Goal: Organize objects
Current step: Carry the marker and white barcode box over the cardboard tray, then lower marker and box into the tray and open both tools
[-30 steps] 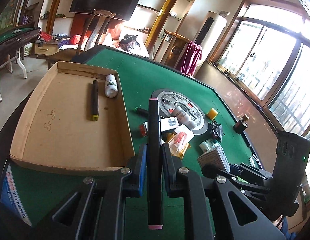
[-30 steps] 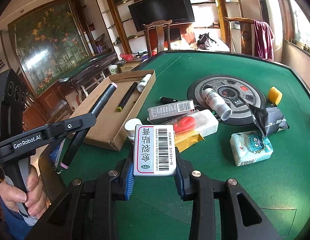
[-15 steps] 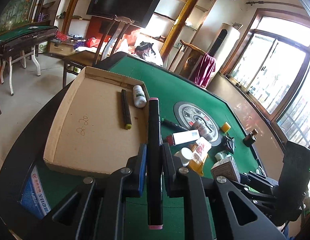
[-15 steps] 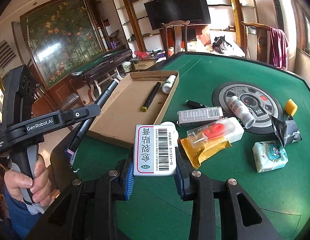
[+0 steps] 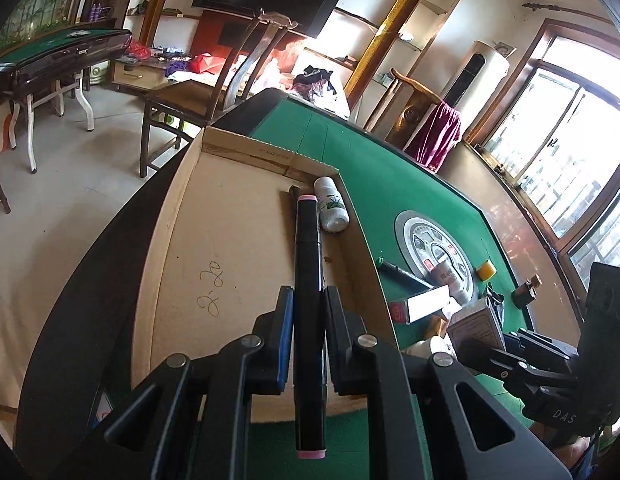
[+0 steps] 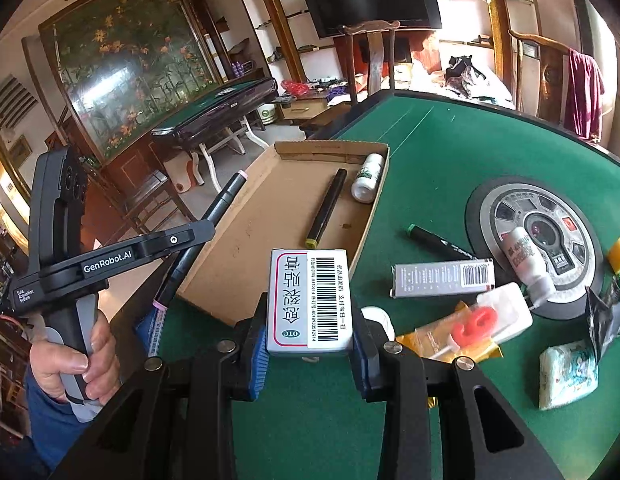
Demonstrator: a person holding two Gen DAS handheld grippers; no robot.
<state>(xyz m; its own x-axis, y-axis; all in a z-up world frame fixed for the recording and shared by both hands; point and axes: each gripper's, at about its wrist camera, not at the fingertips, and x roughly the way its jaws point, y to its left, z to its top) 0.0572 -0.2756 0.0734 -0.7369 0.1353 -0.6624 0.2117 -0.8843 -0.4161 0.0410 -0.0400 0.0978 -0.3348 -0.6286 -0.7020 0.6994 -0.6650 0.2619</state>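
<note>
Black marker (image 5: 308, 280), pink-capped ends, hanging above cardboard tray (image 5: 230, 248); white barcode box (image 6: 310, 300) upright, just short of tray edge.

Strong daylight enters through the windows (image 5: 581, 152) at the right and is overexposed. Both views are sharp, with fisheye bending and dark corners.
</note>
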